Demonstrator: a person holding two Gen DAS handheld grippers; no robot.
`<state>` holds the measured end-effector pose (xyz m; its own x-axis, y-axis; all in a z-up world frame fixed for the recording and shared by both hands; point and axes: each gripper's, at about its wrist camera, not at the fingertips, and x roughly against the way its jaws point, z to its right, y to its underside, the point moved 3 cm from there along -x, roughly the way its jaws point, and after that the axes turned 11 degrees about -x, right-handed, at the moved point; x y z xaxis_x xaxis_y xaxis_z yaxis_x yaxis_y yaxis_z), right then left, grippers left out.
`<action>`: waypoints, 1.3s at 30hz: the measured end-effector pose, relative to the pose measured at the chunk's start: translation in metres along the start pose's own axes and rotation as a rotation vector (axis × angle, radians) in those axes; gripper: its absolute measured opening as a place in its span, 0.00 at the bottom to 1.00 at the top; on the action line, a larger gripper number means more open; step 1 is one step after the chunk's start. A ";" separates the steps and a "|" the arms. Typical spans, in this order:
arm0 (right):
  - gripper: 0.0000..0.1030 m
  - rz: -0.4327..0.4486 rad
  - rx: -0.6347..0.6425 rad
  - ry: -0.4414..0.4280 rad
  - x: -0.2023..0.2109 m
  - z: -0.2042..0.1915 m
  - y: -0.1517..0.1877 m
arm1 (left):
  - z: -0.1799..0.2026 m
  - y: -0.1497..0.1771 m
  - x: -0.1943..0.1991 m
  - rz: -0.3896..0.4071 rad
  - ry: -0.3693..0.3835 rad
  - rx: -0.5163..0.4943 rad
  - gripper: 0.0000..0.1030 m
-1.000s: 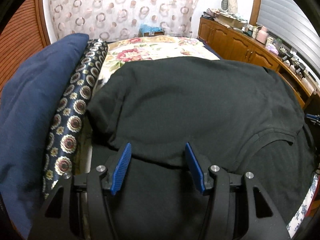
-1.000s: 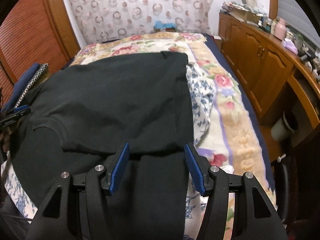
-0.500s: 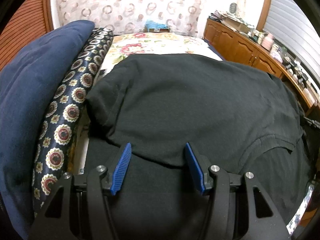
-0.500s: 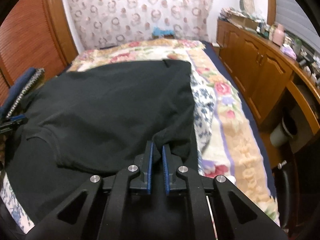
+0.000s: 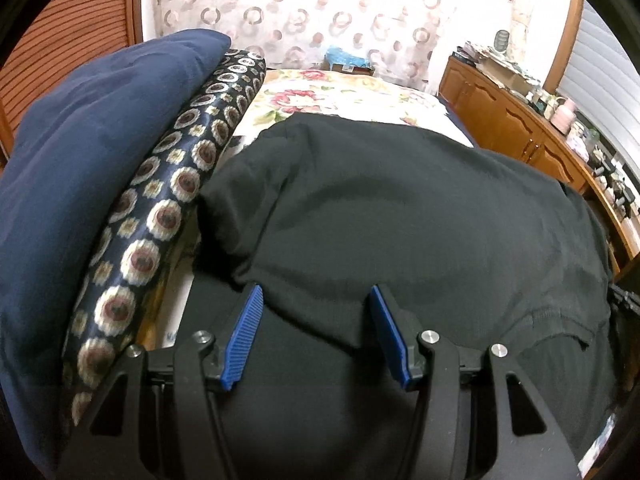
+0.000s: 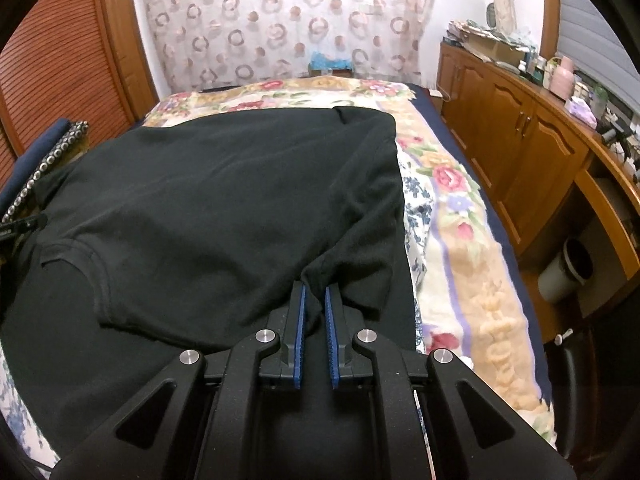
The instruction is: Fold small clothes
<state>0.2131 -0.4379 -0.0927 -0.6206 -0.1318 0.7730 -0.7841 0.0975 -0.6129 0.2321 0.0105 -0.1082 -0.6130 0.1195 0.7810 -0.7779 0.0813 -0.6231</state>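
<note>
— Since the previous second, what has changed?
— On the right gripper the jaws have gone from wide to nearly together, pinching a gathered edge of the black shirt. The left gripper remains wide, its pads astride a fold edge but not pressing it.
— What does that mean for the fold?
— One corner is secured; the left side probably needs its own grip before lifting.
— Where is the shirt?
— Spread on the floral bed, beside a navy pillow.
— Any containers?
— A pale bin sits beneath the wooden cabinets; its contents cannot be made out.
</note>
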 end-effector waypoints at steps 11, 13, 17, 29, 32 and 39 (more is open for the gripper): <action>0.06 0.006 0.017 0.018 0.000 0.001 0.000 | -0.013 -0.008 -0.005 0.016 0.001 0.021 0.03; 0.05 0.014 0.041 0.027 0.001 -0.002 0.000 | -0.010 -0.006 -0.002 0.023 0.008 0.000 0.02; 0.04 0.055 0.048 0.006 0.017 -0.006 -0.003 | -0.005 -0.003 0.023 0.090 0.014 -0.030 0.01; 0.04 0.239 0.044 -0.017 0.095 -0.012 -0.020 | -0.013 -0.003 0.098 0.267 0.040 -0.067 0.01; 0.04 0.273 0.055 -0.021 0.114 -0.014 -0.016 | -0.014 0.001 0.113 0.295 0.044 -0.074 0.01; 0.04 0.306 0.064 -0.022 0.145 -0.013 0.008 | -0.015 0.029 0.144 0.337 0.050 -0.093 0.01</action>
<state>0.1166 -0.4438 0.0170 -0.8271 -0.1275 0.5475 -0.5584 0.0739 -0.8263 0.1229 0.0452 -0.0147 -0.8239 0.2032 0.5291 -0.5156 0.1187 -0.8486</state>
